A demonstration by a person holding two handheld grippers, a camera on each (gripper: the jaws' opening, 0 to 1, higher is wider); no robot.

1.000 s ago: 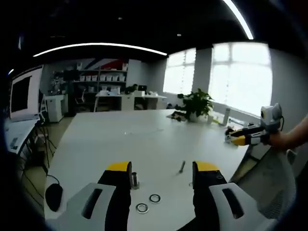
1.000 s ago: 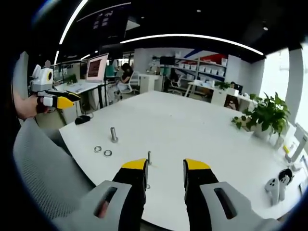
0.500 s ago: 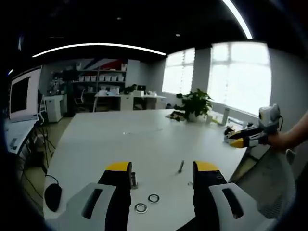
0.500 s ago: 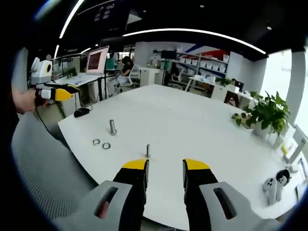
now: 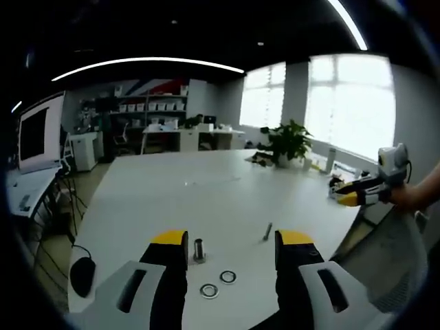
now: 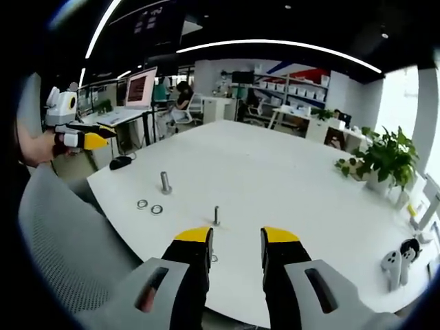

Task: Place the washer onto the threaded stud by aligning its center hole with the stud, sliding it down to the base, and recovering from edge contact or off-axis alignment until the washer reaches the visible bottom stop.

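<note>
Left tongs [image 5: 232, 240] parted, holding nothing; right tongs [image 6: 236, 237] parted, holding nothing. Two washers [image 5: 218, 284], flat silver rings, lie side by side on white bench [image 5: 165, 199] between left jaws. Short metal post [image 5: 199, 250] just beyond them. Thin threaded stud [image 6: 216, 216] upright ahead of right tongs. Right gripper view: mouse [image 6: 121, 162], potted plant [image 6: 382, 161], controllers [image 6: 399, 258].

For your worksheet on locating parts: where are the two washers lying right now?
In the left gripper view, the two washers lie flat on the white table, side by side, just in front of the thick stud.
</note>
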